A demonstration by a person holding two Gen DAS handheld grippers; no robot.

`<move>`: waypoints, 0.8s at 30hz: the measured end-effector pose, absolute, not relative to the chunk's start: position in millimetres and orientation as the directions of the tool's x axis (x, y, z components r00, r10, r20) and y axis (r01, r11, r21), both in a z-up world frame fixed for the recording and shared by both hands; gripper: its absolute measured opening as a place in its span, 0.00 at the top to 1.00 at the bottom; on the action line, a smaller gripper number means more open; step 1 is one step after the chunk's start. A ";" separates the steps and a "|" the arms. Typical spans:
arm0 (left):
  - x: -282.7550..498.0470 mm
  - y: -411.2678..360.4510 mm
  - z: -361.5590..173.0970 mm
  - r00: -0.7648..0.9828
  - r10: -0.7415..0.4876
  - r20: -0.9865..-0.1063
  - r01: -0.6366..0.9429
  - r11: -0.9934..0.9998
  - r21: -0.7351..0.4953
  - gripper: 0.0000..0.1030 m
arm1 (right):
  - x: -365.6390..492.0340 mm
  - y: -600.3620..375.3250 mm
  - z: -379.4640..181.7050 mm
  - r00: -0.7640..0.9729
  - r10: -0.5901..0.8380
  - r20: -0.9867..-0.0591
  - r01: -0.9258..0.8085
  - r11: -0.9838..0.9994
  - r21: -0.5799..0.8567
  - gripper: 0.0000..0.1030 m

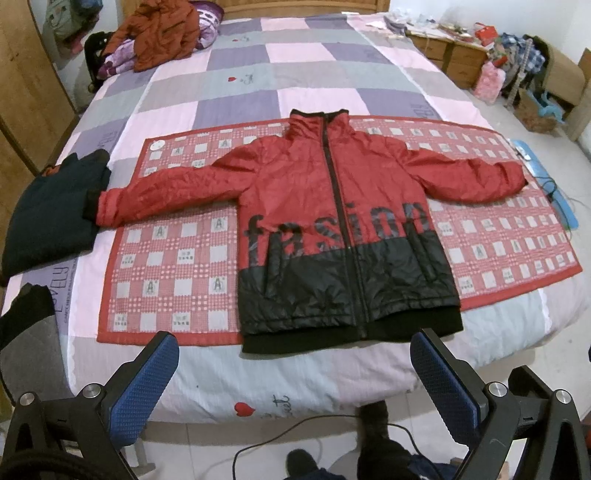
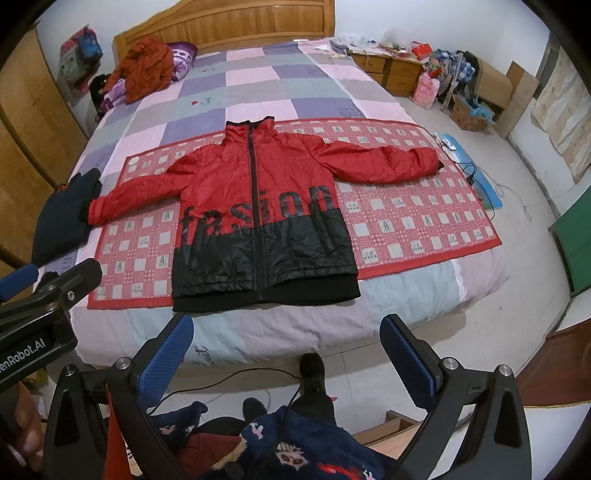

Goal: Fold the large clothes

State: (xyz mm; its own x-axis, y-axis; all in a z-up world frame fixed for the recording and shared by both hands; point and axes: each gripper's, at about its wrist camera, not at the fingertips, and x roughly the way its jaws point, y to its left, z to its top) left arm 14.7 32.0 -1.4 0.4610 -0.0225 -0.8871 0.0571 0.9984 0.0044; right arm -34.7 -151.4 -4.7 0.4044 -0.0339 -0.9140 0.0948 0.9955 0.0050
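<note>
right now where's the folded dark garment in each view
Left wrist view: folded dark garment at the left edge, beside the red jacket's sleeve cuff.
Right wrist view: folded dark garment left of centre, by the same cuff.
Shared landmark: the red checked mat.

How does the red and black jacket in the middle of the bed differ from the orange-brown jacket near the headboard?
The red and black jacket lies flat, zipped, with its sleeves spread; the orange-brown jacket sits crumpled in a heap. The first rests on the red checked mat; the second sits on purple bedding at the bed's far corner. The first bears lettering; the second looks plain. Both are padded and untouched by either gripper.
</note>
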 end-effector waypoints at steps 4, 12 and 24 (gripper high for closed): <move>15.9 33.6 -1.6 0.461 -0.022 -0.887 0.056 0.998 0.004 0.00 | -36.6 -154.0 -3.9 0.405 -0.034 -0.914 0.094 0.996 0.005 0.01; 13.5 32.0 -1.3 0.464 -0.023 -0.886 0.056 0.998 0.003 0.00 | -34.5 -150.5 -5.5 0.406 -0.033 -0.913 0.095 0.995 0.006 0.01; 16.8 36.2 -0.6 0.467 -0.026 -0.884 0.055 0.998 0.000 0.00 | -34.1 -150.5 -4.0 0.404 -0.035 -0.914 0.096 0.995 0.004 0.01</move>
